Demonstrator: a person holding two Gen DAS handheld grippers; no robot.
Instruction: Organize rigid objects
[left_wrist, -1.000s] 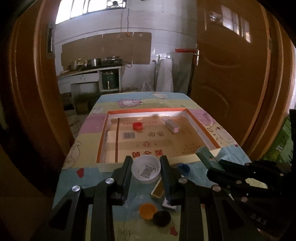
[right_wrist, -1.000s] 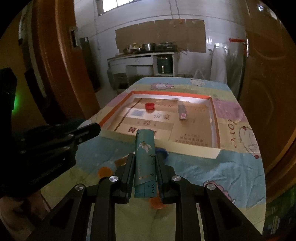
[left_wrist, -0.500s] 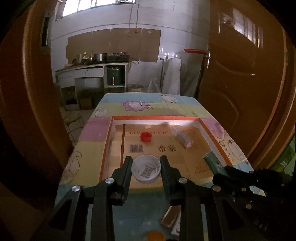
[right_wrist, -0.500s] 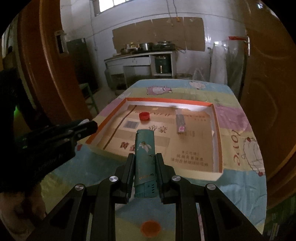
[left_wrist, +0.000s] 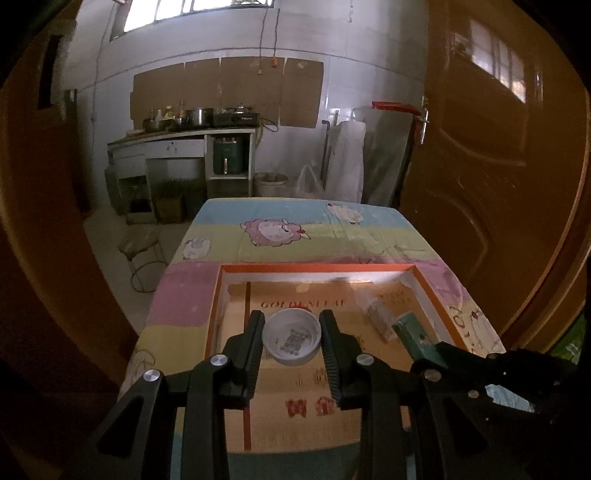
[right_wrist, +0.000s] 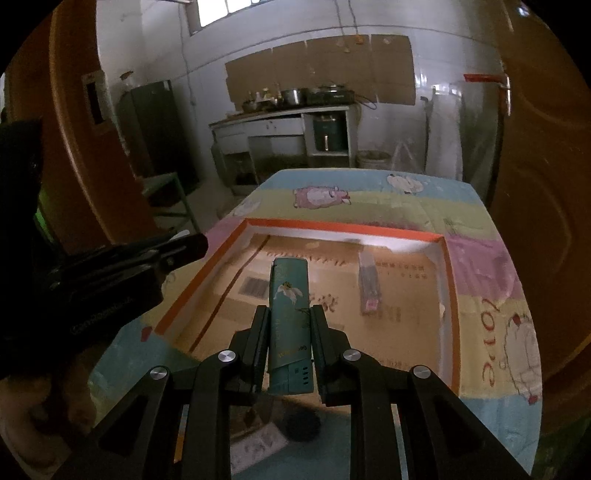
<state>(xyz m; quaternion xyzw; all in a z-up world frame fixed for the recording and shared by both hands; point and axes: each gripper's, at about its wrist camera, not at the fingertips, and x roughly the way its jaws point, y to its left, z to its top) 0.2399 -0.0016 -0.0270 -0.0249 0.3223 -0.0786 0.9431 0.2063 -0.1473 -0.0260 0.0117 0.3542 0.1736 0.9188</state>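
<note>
Wrapped bar (right_wrist: 369, 284) in tray (right_wrist: 343, 230), beyond teal box (right_wrist: 289, 317).

Left gripper (left_wrist: 291, 334) angled downward, jaws clamped on a white cap (left_wrist: 291, 341), right gripper (right_wrist: 289, 326) likewise pitched down (jaws clamped on a teal lighter (right_wrist: 289, 317)), both side by side

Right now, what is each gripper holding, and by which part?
Left gripper holds a white cap by its opposite rim sides. Right gripper clamps a teal lighter across its lower body.
</note>
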